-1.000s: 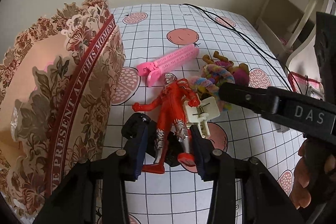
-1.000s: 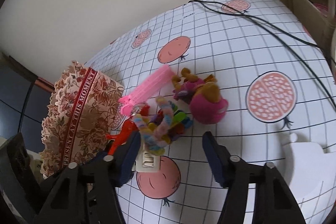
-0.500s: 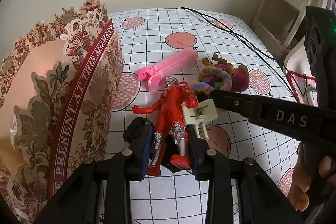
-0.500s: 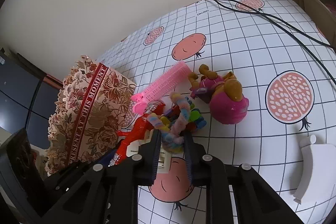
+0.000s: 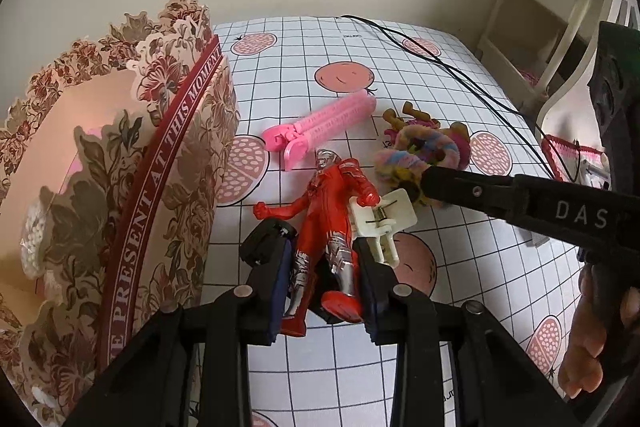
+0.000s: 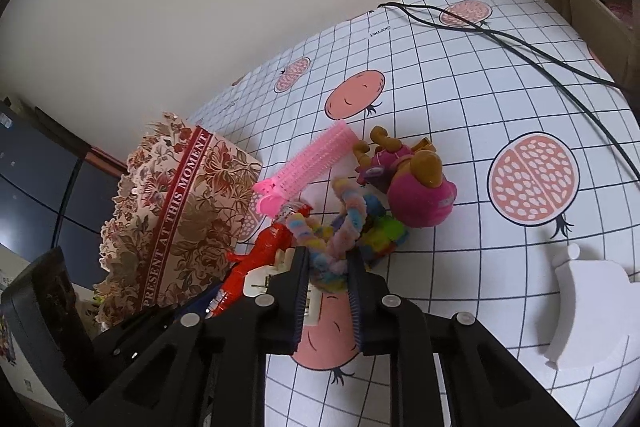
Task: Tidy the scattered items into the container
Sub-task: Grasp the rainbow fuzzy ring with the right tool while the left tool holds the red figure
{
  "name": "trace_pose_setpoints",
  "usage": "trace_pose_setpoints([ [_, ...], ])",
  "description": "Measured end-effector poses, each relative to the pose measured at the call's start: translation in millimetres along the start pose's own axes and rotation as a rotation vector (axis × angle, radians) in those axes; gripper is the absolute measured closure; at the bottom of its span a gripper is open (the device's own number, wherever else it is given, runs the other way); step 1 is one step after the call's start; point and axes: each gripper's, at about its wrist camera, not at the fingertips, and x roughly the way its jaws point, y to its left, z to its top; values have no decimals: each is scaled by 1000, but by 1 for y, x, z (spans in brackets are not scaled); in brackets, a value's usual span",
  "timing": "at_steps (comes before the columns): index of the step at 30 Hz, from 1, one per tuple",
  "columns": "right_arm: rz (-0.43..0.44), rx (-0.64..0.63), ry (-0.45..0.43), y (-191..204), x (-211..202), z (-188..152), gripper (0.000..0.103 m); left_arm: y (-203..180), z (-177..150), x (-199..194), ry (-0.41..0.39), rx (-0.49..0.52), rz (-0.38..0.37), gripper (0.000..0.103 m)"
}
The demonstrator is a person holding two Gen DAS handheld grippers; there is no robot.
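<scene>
My left gripper (image 5: pixel 322 277) is shut on the legs of a red and silver action figure (image 5: pixel 332 203), which lies on the checked tablecloth. A floral paper container (image 5: pixel 120 187) stands just to its left. My right gripper (image 6: pixel 328 281) is shut on a fuzzy rainbow loop (image 6: pixel 344 227), also seen in the left wrist view (image 5: pixel 416 155). A pink hair roller clip (image 5: pixel 320 131), a pink plush toy (image 6: pixel 416 183) and a cream clip (image 5: pixel 384 219) lie beside the figure.
A black cable (image 6: pixel 520 43) runs across the far right of the table. A white foam piece (image 6: pixel 588 303) lies at the right. A white shelf (image 5: pixel 552 15) stands past the table's right edge. The container's open mouth faces up, left of both grippers.
My right gripper closed on the rainbow loop, having been open a second ago. My left gripper narrowed onto the figure's legs. Both views rose slightly.
</scene>
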Motion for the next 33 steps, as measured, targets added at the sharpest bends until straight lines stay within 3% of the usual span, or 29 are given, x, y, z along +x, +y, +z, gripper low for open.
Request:
trace_pose_setpoints([
  [33,-36,-52,-55,35,-79,-13,86,-5,0,-80,-92,5,-12,71],
])
